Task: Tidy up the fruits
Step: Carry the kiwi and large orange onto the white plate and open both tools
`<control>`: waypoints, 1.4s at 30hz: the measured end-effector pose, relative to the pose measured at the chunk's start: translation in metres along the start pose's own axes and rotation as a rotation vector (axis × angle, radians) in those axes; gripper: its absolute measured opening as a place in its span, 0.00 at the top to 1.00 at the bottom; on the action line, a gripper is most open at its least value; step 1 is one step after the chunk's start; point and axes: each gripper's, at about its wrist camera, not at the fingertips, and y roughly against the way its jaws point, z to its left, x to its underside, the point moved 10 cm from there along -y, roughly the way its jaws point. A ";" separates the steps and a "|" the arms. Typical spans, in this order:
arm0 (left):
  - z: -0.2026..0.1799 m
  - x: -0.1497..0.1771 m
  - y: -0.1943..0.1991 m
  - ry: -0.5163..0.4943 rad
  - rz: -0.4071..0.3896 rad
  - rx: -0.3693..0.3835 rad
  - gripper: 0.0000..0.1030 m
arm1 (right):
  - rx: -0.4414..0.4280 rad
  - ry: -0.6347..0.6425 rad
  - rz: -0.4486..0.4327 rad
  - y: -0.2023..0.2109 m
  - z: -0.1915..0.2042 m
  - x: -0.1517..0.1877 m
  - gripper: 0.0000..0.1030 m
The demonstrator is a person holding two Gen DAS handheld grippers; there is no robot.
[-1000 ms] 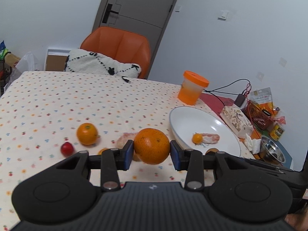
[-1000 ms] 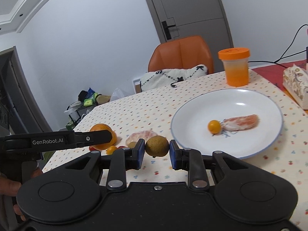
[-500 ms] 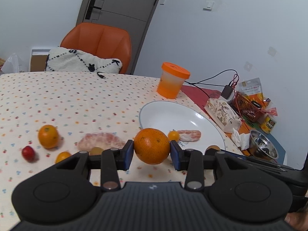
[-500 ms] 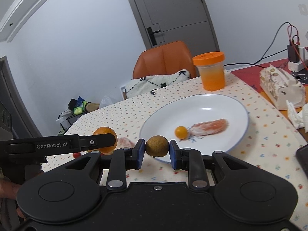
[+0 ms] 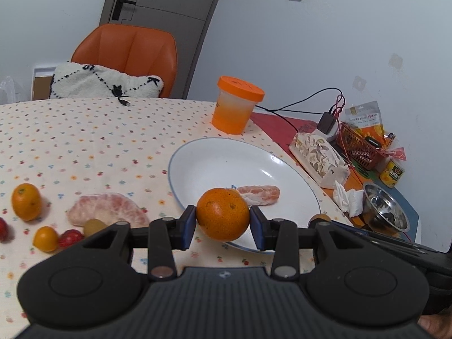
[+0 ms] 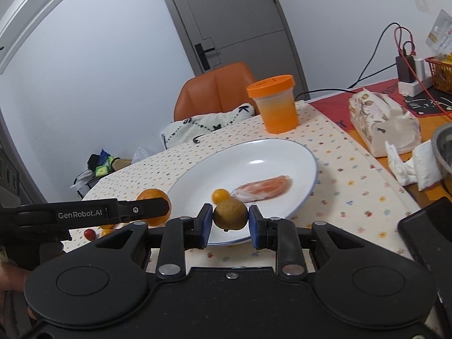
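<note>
Left gripper (image 5: 223,218): blue pads closed on an orange (image 5: 223,214) — held over the plate's near rim.
Right gripper (image 6: 229,218): pads clamped on a small brown fruit (image 6: 230,214), also above the near rim.
Plate (image 6: 197,175): white, blue-edged; holds a peeled citrus segment (image 6: 264,188) with a small yellow-orange fruit (image 6: 221,195) at its 9 o'clock.
Tablecloth (image 5: 84,141): at the plate's 9 o'clock lie a peeled pomelo piece (image 5: 106,209), a mandarin (image 5: 26,201), a yellow cherry tomato (image 5: 45,238) and a red one (image 5: 70,238).
Writing: "GenRobot.AI" in white on the left gripper's finger (image 6: 93,213) — other labels too small to read.
Cup (image 5: 236,104): orange lid, at the plate's 12 o'clock.
</note>
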 end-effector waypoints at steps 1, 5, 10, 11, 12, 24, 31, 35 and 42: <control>-0.001 0.001 -0.003 -0.001 0.005 0.000 0.62 | 0.003 -0.004 0.000 -0.001 -0.003 0.000 0.75; -0.006 0.003 -0.015 -0.008 0.025 0.003 0.62 | 0.009 -0.022 0.001 -0.004 -0.014 -0.001 0.75; -0.010 0.003 -0.030 -0.016 0.044 0.002 0.62 | 0.011 -0.037 0.002 -0.010 -0.023 -0.001 0.75; -0.011 0.004 -0.032 -0.018 0.049 0.001 0.62 | 0.008 -0.038 -0.002 -0.010 -0.024 -0.001 0.75; -0.011 0.004 -0.035 -0.020 0.054 0.001 0.62 | 0.006 -0.039 -0.004 -0.010 -0.025 -0.002 0.75; -0.006 -0.002 -0.039 -0.038 0.057 -0.048 0.59 | 0.005 -0.041 0.003 -0.027 -0.028 -0.006 0.75; -0.001 -0.009 -0.027 -0.012 0.032 -0.046 0.50 | 0.026 0.009 -0.024 -0.026 -0.015 -0.007 0.47; 0.006 -0.011 -0.020 -0.001 0.019 -0.091 0.27 | 0.017 -0.005 -0.015 -0.024 -0.012 -0.005 0.47; 0.019 -0.009 -0.007 0.016 0.032 -0.122 0.21 | 0.020 -0.009 -0.043 -0.017 -0.002 -0.006 0.41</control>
